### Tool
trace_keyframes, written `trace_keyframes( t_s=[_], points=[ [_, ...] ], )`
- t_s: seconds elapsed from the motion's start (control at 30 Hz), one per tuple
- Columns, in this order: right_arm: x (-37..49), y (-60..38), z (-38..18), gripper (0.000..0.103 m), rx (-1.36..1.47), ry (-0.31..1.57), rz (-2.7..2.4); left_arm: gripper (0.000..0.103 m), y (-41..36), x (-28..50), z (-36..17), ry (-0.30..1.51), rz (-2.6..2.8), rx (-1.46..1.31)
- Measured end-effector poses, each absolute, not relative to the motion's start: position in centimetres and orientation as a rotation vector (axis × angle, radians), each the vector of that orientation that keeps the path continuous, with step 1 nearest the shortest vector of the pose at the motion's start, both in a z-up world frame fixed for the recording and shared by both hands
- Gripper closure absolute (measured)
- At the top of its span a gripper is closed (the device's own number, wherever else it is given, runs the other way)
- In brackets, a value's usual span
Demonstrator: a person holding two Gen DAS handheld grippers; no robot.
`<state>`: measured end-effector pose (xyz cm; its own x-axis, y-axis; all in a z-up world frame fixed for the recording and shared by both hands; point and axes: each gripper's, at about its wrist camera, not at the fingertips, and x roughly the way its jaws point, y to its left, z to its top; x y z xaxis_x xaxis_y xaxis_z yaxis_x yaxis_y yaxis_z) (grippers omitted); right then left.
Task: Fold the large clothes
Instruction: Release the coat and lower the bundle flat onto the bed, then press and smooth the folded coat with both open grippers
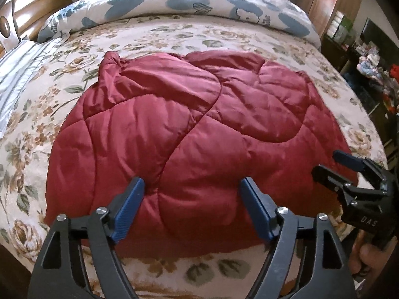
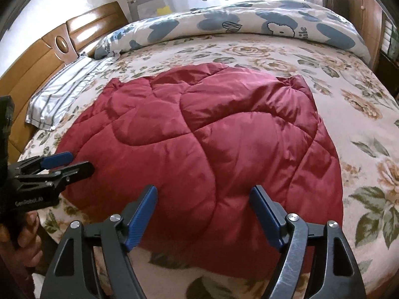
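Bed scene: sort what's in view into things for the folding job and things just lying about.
For the job:
- red padded jacket, spread on the bed
- left gripper, jaws open above the jacket's near edge
- right gripper, jaws open likewise

Just lying about:
- blue-patterned duvet
- striped pillow
- floral bedspread
- wooden headboard

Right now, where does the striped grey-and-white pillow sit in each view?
Left wrist view: striped grey-and-white pillow at the left edge, above the quilted red jacket.
Right wrist view: pillow upper left of the jacket.
Shared landmark: blue-patterned rolled duvet at the top.
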<state>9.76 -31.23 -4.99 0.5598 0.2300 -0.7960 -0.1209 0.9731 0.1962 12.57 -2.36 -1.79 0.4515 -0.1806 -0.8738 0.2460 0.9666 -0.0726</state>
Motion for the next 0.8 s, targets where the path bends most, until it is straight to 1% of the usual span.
trace_keyframes(
  t_s=[0.23,0.5,0.63,0.8],
  points=[
    [11.0,-32.1,-7.0,0.02,0.137,0.986,0.181,0.019,-3.1,13.5,-3.2,1.091,-0.239,0.088],
    [11.8,-32.9,-8.6,0.019,0.183,0.98,0.18,0.012,-3.9,14.8,-4.7,1.103,-0.224,0.112],
    [11.5,-32.8,-7.9,0.019,0.185,0.98,0.176,0.011,-4.1,15.0,-5.1,1.101,-0.224,0.12],
    [12.1,-33.6,-5.8,0.02,0.211,0.925,0.173,0.011,-4.0,15.1,-5.3,1.099,-0.228,0.119]
  ],
)
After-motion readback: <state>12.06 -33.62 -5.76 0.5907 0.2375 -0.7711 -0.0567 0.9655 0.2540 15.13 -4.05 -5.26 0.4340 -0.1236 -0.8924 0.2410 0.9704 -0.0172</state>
